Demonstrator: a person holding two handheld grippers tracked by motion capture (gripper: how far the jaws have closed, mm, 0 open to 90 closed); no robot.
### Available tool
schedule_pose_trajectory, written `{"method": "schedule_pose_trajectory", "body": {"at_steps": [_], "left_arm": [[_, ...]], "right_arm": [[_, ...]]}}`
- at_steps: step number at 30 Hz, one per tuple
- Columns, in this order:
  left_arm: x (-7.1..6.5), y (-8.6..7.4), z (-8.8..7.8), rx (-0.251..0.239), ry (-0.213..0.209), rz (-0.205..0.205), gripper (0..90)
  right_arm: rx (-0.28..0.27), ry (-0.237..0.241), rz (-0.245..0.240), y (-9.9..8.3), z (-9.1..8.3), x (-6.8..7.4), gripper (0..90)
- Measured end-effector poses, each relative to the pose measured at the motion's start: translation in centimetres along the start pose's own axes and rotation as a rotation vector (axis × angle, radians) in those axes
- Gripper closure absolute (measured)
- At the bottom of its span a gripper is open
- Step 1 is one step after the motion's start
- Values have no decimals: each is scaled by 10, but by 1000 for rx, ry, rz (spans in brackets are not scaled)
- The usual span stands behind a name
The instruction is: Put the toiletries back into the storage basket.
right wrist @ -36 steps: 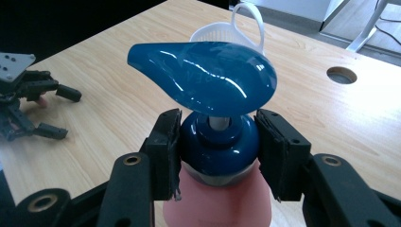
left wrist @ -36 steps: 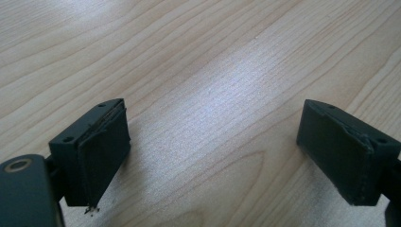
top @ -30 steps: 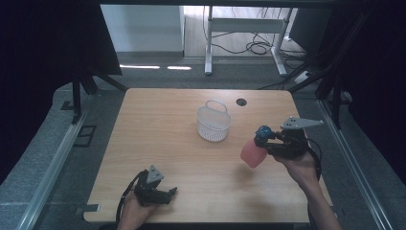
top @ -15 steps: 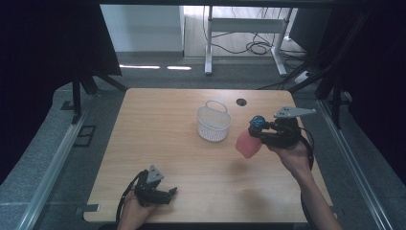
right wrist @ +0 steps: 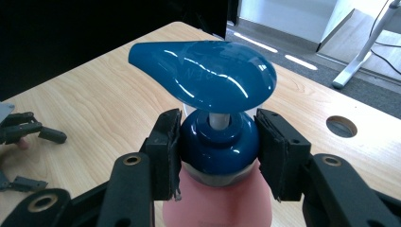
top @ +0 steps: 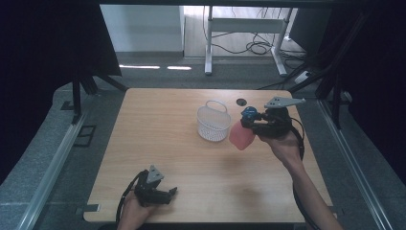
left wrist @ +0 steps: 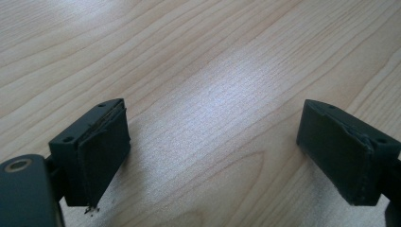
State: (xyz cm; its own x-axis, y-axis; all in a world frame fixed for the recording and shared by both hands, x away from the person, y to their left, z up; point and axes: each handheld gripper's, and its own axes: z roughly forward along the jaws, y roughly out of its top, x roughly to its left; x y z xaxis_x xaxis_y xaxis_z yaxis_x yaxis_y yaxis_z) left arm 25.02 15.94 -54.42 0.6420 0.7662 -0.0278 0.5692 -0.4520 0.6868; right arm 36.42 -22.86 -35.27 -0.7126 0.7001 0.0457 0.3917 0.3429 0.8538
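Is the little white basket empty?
Empty, as far as shows: the basket has nothing inside. The soap bottle hangs beside it in the right gripper.

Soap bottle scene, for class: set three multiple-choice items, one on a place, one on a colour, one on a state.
1. Where is the white basket?
A. left of the soap bottle
B. at the table's near edge
C. on the floor

2. What colour is the bottle's pump?
A. white
B. blue
C. green

3. How do the left gripper's jaws stand?
A. shut on the basket
B. shut on the bottle
C. open over bare wood

Answers: 1 A, the high view shows the basket just left of the bottle. 2 B, the right gripper view shows a glossy blue pump. 3 C, only table lies between them.
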Motion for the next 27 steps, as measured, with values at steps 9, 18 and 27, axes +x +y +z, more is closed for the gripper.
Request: {"method": "schedule_pose_trajectory", "body": {"at_steps": [9, 18, 27], "left_arm": [[0, 0, 0, 0, 1, -1, 99], [0, 0, 0, 2, 2, 0, 99], [0, 0, 0, 0, 2, 0, 99]], "right_arm": [[-2, -4, -6, 10, 13, 0, 526], [-8, -11, -9, 21, 20, -2, 527], [-18, -14, -15, 38, 32, -3, 527]]}}
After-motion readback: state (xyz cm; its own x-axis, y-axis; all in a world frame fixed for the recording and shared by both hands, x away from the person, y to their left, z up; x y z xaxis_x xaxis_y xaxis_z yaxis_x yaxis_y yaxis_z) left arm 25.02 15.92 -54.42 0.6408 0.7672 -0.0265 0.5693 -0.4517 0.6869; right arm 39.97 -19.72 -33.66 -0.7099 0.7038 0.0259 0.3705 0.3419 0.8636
